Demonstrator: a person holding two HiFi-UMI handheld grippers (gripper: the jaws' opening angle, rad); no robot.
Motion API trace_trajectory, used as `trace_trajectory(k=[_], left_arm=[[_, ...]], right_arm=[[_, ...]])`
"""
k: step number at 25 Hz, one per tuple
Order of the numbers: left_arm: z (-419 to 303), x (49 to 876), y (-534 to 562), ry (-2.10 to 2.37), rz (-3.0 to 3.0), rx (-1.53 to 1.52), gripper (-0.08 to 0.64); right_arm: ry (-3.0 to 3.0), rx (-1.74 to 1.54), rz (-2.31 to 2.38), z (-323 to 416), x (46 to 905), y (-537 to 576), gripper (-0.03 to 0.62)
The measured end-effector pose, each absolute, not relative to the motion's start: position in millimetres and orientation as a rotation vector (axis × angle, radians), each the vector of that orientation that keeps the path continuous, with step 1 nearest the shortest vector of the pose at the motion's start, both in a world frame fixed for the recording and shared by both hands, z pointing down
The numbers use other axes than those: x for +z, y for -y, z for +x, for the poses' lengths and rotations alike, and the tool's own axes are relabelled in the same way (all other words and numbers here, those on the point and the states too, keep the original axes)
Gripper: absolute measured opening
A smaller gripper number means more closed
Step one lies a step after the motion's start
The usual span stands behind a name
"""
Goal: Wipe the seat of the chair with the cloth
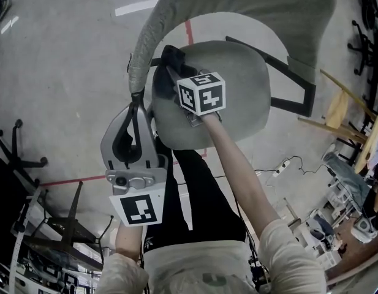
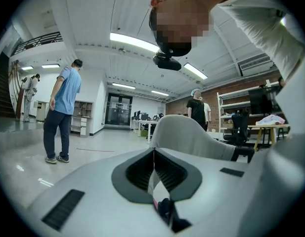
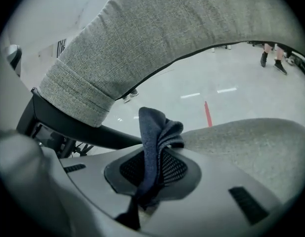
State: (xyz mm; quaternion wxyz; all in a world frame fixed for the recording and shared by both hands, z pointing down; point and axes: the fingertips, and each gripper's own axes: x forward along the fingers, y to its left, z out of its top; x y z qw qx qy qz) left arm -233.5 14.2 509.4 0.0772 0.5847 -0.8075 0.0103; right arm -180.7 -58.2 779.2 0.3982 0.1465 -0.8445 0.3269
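The grey fabric chair seat (image 1: pixel 238 97) lies below me, with its curved backrest (image 1: pixel 238 5) arching over the far side. My right gripper (image 1: pixel 174 67) is shut on a dark blue cloth (image 1: pixel 172 55) at the seat's back left edge. In the right gripper view the cloth (image 3: pixel 157 132) stands bunched up out of the jaws of the right gripper (image 3: pixel 152 158), with the seat (image 3: pixel 256 142) to the right and the backrest (image 3: pixel 167 33) overhead. My left gripper (image 1: pixel 138 100) hangs beside the seat's left edge. It is shut on nothing and looks level across the room in the left gripper view (image 2: pixel 153 157).
Black chair bases (image 1: pixel 17 149) stand on the floor at the left. A power strip with cable (image 1: pixel 287 163) and a wooden frame (image 1: pixel 342 103) lie to the right. Red tape (image 1: pixel 189 29) marks the floor. A person in blue (image 2: pixel 63 110) and others stand far off.
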Motion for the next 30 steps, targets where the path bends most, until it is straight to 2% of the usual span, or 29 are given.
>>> trace_trajectory(k=[7, 21, 30], left_arm=[[-224, 507, -1, 2.412, 1.757, 0.024, 0.015], [-202, 502, 28, 2.377, 1.824, 0.102, 0.015], [-192, 501, 40, 2.364, 1.824, 0.079, 0.015]], right_arm=[[2.110, 0.738, 0.411, -143, 783, 94, 0.058], [1.983, 0.442, 0.597, -9, 781, 208, 0.057], [1.888, 0.342, 0.713, 35, 779, 246, 0.058]])
